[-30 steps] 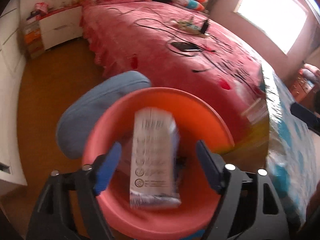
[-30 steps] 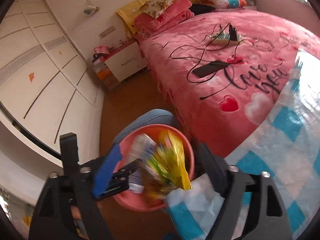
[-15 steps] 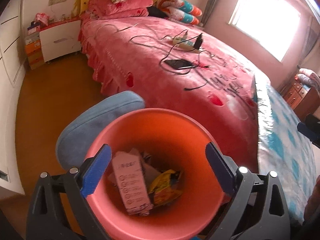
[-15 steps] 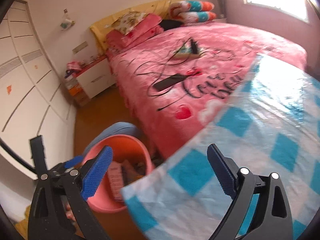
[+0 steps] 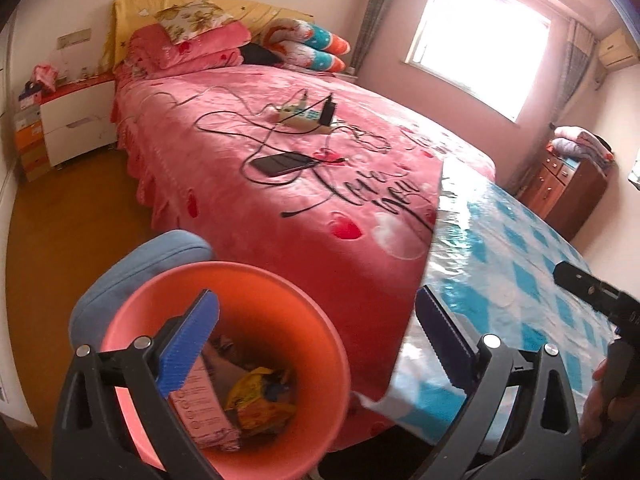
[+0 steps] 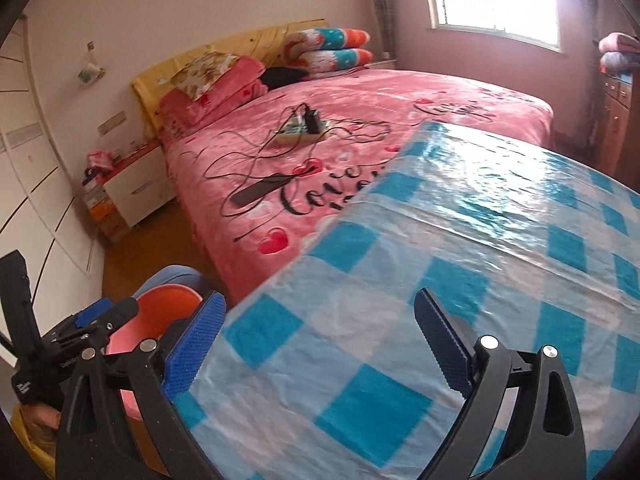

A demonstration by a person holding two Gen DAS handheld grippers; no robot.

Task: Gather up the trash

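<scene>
An orange bin (image 5: pixel 280 292) stands on the floor beside the bed, just below my left gripper (image 5: pixel 317 295). In the bin lie a pink-white carton (image 5: pixel 204 404) and a yellow wrapper (image 5: pixel 260 400). The left jaws are opening, with nothing between them. My right gripper (image 6: pixel 320 296) is open and empty over the blue-checked tablecloth (image 6: pixel 440 260), and only part of the orange bin (image 6: pixel 160 300) shows at its lower left. No loose trash shows on the cloth.
A blue padded seat (image 5: pixel 160 256) sits behind the bin. The pink bed (image 5: pixel 280 152) carries a power strip (image 5: pixel 304 118), a phone (image 5: pixel 280 162) and cables. A white nightstand (image 5: pixel 76 120) stands far left and a wooden cabinet (image 5: pixel 568 184) far right.
The carton dropped from the left jaws and the yellow wrapper from the right jaws into the bin. Both grippers opened wider. The left one rose; the right one swung over the table.
</scene>
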